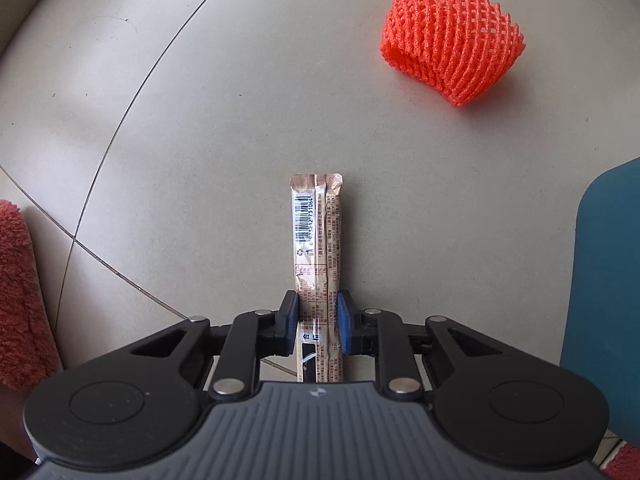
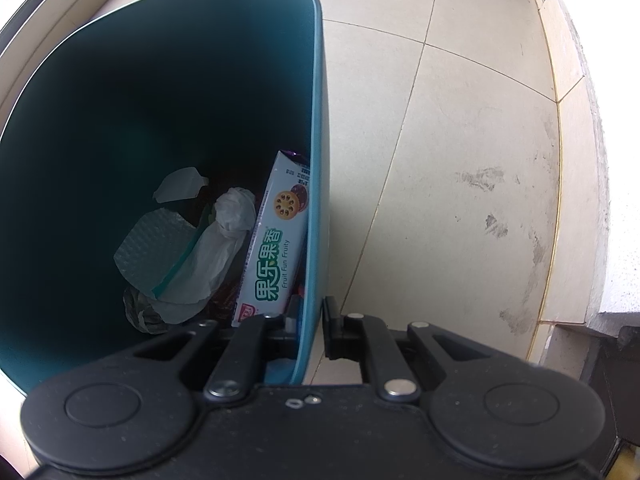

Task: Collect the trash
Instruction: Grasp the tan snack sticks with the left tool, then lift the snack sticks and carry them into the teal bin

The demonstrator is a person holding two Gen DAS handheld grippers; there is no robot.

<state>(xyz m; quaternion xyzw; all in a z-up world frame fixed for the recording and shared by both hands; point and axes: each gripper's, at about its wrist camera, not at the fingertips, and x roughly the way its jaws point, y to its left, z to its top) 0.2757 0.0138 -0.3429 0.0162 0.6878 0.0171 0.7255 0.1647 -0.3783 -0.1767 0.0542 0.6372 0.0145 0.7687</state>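
Note:
A long tan snack wrapper with a barcode lies on the tiled floor. My left gripper points down over its near part, and both blue pads press its sides. An orange foam fruit net lies on the floor farther off to the right. In the right wrist view, my right gripper is shut on the wall of the teal trash bin, one finger inside and one outside. The bin holds a biscuit box, a white plastic bag and other scraps.
The teal bin's side fills the right edge of the left wrist view. A red fluffy fabric sits at the left edge. Pale floor tiles spread to the right of the bin, up to a raised stone ledge.

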